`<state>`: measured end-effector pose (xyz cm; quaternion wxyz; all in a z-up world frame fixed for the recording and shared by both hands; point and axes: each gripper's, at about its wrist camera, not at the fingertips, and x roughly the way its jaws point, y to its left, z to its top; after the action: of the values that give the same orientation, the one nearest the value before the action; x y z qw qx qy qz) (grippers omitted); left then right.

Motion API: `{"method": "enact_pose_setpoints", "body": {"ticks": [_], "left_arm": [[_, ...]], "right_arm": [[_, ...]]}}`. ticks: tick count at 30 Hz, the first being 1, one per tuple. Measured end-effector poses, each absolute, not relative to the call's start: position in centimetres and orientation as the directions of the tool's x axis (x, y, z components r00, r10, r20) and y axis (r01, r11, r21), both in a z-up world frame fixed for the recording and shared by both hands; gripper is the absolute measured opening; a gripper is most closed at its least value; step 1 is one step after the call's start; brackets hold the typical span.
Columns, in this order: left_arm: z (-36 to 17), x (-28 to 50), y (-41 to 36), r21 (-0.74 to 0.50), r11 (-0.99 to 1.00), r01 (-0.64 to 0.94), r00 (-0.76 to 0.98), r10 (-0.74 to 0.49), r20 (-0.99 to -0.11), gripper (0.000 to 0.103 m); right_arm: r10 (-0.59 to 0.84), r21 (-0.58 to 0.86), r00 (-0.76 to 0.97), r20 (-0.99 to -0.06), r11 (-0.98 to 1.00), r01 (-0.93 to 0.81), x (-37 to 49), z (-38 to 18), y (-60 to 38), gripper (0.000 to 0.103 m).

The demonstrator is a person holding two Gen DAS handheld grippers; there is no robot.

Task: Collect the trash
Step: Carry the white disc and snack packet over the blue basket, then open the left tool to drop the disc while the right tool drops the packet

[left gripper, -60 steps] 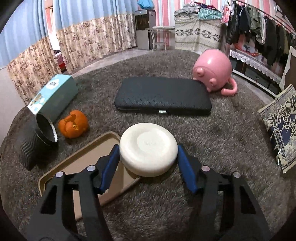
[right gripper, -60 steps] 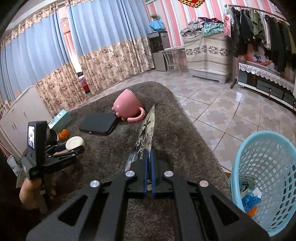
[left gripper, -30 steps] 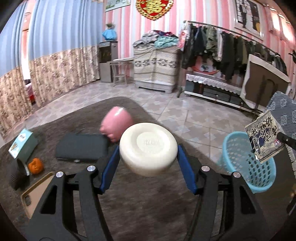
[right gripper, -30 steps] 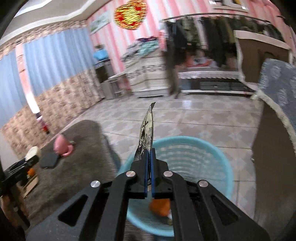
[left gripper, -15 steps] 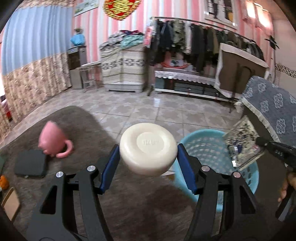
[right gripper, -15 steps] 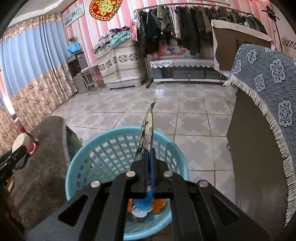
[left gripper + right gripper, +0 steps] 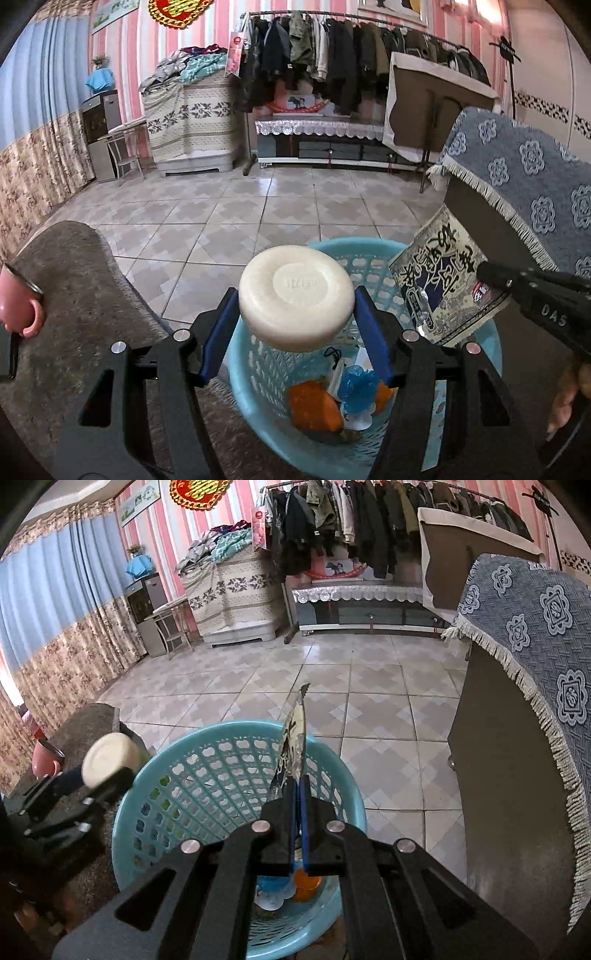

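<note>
A white round disc (image 7: 295,295) sits between the blue pads of my left gripper (image 7: 295,297), whose jaws are opening; the pads still touch its sides. It hangs over the near rim of a light blue mesh basket (image 7: 251,387). Orange peel (image 7: 314,406) and a blue crumpled scrap (image 7: 356,386) lie on the basket's bottom. My right gripper (image 7: 298,786) is shut on a printed snack wrapper (image 7: 293,738), held edge-on above the basket (image 7: 207,760). The right wrist view shows the disc (image 7: 107,758) at the basket's left edge. In the left wrist view the wrapper (image 7: 443,288) hangs over the right rim.
A grey carpeted table (image 7: 85,295) with a pink mug (image 7: 18,306) stands left of the basket. A brown cabinet under a blue patterned cloth (image 7: 517,192) rises close on the right. Beyond the basket lies tiled floor (image 7: 258,206), and a person's hand (image 7: 569,398) grips the right tool.
Both grippers swung away from the table to the basket. The left one carried the disc right and down over the rim. The right one has held still over the basket lately.
</note>
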<state>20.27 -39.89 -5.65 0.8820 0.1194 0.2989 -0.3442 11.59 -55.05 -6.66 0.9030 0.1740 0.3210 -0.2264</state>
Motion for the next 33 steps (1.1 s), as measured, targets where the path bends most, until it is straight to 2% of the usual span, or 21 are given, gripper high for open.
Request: {"method": "enact_pose_setpoints", "body": {"ticks": [1,3,9,17,22,24,25,26,28,29,33], "left_arm": [[-5.8,20.4,-40.0,0.009,0.738,0.675,0.588,-0.531,-0.610,0.076],[-5.5,20.8,-39.8,0.003,0.756,0.655,0.604,-0.521,-0.603,0.083],[-3.9,21.5,-36.9,-0.006,0.805,0.593,0.665,-0.494,-0.560,0.097],[-1.4,22.5,-31.7,0.010,0.857,0.516,0.733,-0.435,-0.522,0.097],[-0.4,22.2,-28.8,-0.004,0.876,0.482,0.751,-0.416,-0.513,0.097],[-0.3,22.1,-28.1,-0.010,0.880,0.475,0.752,-0.411,-0.516,0.097],[-0.2,22.0,-27.7,-0.012,0.883,0.470,0.752,-0.408,-0.517,0.097],[-0.1,22.0,-27.2,-0.012,0.885,0.466,0.754,-0.404,-0.517,0.097],[-0.1,21.7,-26.4,-0.009,0.890,0.455,0.762,-0.395,-0.514,0.097],[0.0,21.6,-26.0,-0.009,0.892,0.451,0.764,-0.391,-0.512,0.097],[0.6,21.3,-23.9,-0.015,0.903,0.428,0.777,-0.377,-0.503,0.097]], "right_arm": [[-0.297,0.169,0.691,-0.659,0.837,0.520,11.6,-6.7,-55.1,0.002],[-0.298,0.167,0.690,-0.659,0.837,0.521,11.7,-6.7,-55.0,0.002],[-0.305,0.150,0.690,-0.656,0.844,0.515,12.3,-6.5,-54.3,0.002],[-0.342,0.106,0.678,-0.650,0.844,0.527,13.7,-6.0,-52.3,0.004],[-0.372,0.061,0.631,-0.681,0.829,0.555,15.1,-6.5,-52.2,0.007],[-0.367,0.066,0.622,-0.692,0.826,0.560,15.2,-6.8,-52.1,0.032],[-0.369,0.070,0.625,-0.688,0.824,0.563,15.1,-6.8,-52.1,0.056],[-0.371,0.072,0.628,-0.684,0.823,0.564,15.0,-6.7,-52.0,0.060],[-0.374,0.068,0.623,-0.688,0.821,0.567,15.1,-6.5,-51.9,0.062],[-0.374,0.068,0.624,-0.686,0.821,0.567,15.0,-6.4,-51.7,0.070],[-0.395,0.048,0.638,-0.662,0.826,0.561,15.1,-5.5,-50.6,0.085]]}}
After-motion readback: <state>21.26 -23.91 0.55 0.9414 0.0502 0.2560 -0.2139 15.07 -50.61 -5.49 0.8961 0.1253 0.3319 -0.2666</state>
